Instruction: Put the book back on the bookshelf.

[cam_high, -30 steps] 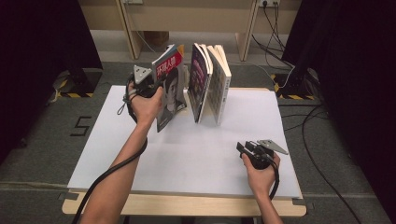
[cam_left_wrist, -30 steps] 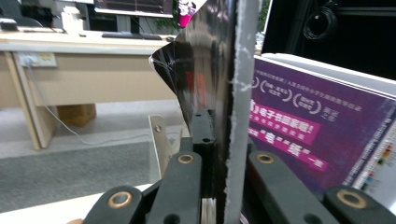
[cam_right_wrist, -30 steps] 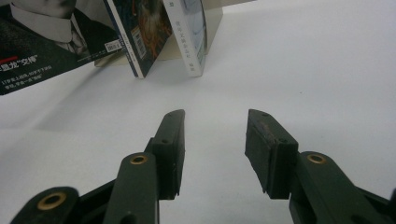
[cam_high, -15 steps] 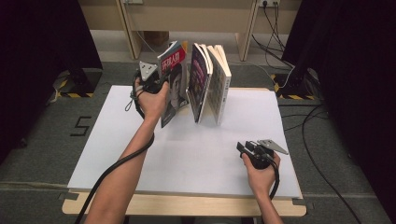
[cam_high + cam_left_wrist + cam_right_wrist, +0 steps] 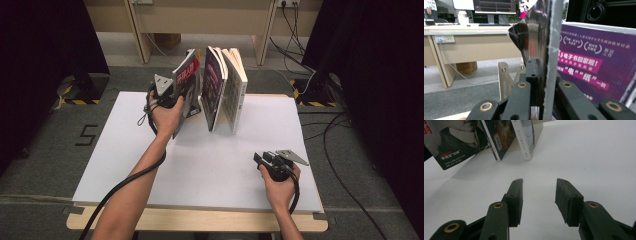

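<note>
White tabletop point(image 5: 210, 170) is seen on a wooden-edged table, with grey carpet around it, dark curtains at both sides and pale wooden furniture beyond the far edge.

Left gripper point(image 5: 186, 90) is held up near the far edge, left of the tabletop's middle. Its jaws are closed on a tilted book point(image 5: 186, 82); in the left gripper view the book's pale page edge point(image 5: 552, 50) and glossy dark cover are seen pinched between the two black jaws. The jaws have just been opening by a hair, yet the pads are seen pressed on the book. The book's lower corner is seen at or just above the tabletop; contact cannot be told.

Book's look: red and white lettering on the cover's upper part, and a black-and-white portrait in a dark suit on the lower part, as noted in the right gripper view point(image 5: 454, 142). It leans to the left, away from its neighbours.

Two more books stand upright just beside it near the far edge: a purple-covered book point(image 5: 212, 87) with white and pink print, and a pale book point(image 5: 236, 90) to the right of that, their tops fanned apart.

Right gripper point(image 5: 264, 161) is held low near the near right corner of the tabletop. Its jaws stand apart with nothing but bare white surface between them.
</note>
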Tool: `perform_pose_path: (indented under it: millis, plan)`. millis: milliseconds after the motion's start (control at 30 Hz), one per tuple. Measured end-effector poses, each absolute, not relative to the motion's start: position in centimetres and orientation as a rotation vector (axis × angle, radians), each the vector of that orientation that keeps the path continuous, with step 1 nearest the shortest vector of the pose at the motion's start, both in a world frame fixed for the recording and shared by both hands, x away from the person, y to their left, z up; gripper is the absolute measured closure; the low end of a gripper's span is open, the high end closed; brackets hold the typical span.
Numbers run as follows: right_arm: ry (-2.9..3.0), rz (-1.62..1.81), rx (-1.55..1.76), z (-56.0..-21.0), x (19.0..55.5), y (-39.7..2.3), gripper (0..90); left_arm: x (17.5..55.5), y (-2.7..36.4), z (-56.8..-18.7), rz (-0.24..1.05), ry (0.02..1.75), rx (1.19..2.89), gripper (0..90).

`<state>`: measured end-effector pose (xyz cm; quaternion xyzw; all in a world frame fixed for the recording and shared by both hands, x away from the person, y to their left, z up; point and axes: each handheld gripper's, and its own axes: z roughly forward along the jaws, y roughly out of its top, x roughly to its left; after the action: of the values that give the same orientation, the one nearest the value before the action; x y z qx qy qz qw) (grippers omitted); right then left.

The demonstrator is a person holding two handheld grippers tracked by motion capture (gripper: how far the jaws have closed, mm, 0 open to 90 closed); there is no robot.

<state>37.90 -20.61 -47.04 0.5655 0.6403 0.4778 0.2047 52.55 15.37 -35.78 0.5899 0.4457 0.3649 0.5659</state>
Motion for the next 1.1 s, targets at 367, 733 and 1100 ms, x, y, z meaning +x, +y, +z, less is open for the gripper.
perform_pose_path:
  millis: [367, 733, 1100]
  plan:
    - [1.799, 1.331, 1.576, -47.1, 37.9, -20.3, 58.3, 50.6, 17.6, -35.9, 0.859, 1.096, 1.395, 82.2]
    - [1.786, 1.334, 1.579, -46.9, 37.8, -20.5, 58.3, 50.4, 18.8, -35.2, 0.775, 1.143, 1.411, 77.1]
    - [1.791, 1.325, 1.608, -47.2, 37.9, -20.7, 58.0, 52.1, 18.2, -36.0, 0.675, 1.169, 1.463, 71.5]
